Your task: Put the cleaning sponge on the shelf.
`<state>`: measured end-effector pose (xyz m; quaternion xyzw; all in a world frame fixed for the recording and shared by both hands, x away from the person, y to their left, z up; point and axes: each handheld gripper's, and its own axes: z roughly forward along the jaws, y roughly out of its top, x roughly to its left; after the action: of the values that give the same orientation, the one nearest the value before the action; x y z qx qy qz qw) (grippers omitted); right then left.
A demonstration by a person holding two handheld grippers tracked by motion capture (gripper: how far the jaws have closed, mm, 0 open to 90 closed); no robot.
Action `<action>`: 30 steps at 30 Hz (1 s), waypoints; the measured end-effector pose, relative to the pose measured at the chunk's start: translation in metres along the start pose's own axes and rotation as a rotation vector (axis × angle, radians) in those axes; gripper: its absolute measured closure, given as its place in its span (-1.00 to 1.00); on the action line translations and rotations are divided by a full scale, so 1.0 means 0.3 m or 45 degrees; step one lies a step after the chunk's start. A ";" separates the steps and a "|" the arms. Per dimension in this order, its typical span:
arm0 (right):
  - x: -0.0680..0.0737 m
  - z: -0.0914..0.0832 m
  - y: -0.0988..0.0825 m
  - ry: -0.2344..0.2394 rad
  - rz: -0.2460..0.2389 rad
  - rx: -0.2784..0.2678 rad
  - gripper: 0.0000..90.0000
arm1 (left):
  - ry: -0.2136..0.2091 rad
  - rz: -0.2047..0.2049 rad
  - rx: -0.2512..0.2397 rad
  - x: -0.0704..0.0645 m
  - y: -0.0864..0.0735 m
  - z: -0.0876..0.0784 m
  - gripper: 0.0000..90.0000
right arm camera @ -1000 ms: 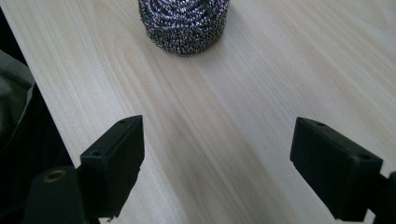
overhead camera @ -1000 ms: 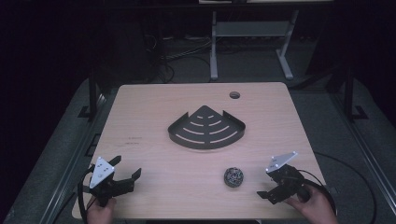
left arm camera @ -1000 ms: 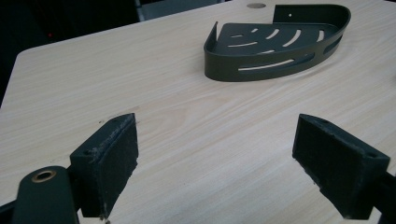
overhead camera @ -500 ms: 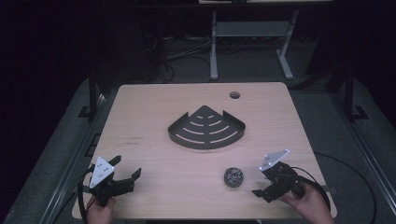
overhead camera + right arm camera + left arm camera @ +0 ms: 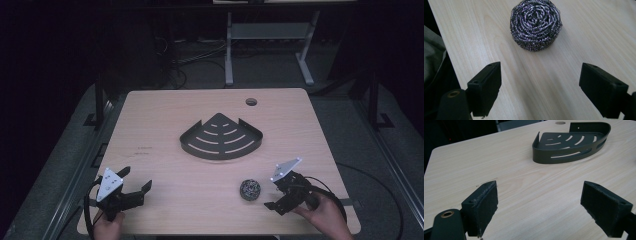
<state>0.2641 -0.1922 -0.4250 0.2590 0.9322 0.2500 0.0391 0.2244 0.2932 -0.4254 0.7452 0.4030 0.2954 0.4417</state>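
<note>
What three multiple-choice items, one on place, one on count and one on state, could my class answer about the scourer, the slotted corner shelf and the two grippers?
1. Where does the steel scourer lie?
A. inside the shelf
B. on the bare table, ahead of the right gripper
C. between the left gripper's jaws

2. How many black corner shelves are on the table?
A. one
B. two
C. three

3. How do the right gripper's jaws stand?
A. shut on the scourer
B. shut on nothing
C. open, apart from the scourer

Answers:
1. B: the right gripper view shows it on the wood beyond the right gripper.
2. A: a single corner shelf sits mid-table in the high view.
3. C: bare wood shows between the parted jaws, and the scourer lies beyond their tips.
</note>
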 end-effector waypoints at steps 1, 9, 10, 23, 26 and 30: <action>-0.001 0.005 0.004 0.001 -0.010 0.000 -0.61 | 0.000 -0.001 0.000 0.001 0.000 0.000 -0.69; 0.002 0.032 0.037 0.022 -0.030 0.023 -0.61 | 0.003 -0.003 -0.003 0.003 0.000 -0.002 -0.69; 0.003 0.033 0.043 0.022 -0.036 0.026 -0.61 | 0.003 -0.003 -0.002 0.003 0.000 -0.003 -0.69; 0.008 0.069 0.110 0.040 -0.088 0.059 -0.61 | 0.005 -0.001 -0.009 0.004 0.002 -0.006 -0.69; 0.011 0.078 0.124 0.043 -0.100 0.058 -0.61 | 0.004 -0.002 -0.006 0.005 0.002 -0.007 -0.69; 0.011 0.090 0.141 0.046 -0.108 0.069 -0.61 | 0.005 -0.007 -0.010 0.007 0.002 -0.008 -0.69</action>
<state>0.2863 -0.1472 -0.4279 0.2157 0.9493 0.2272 0.0258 0.2238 0.2958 -0.4238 0.7417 0.4047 0.2974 0.4446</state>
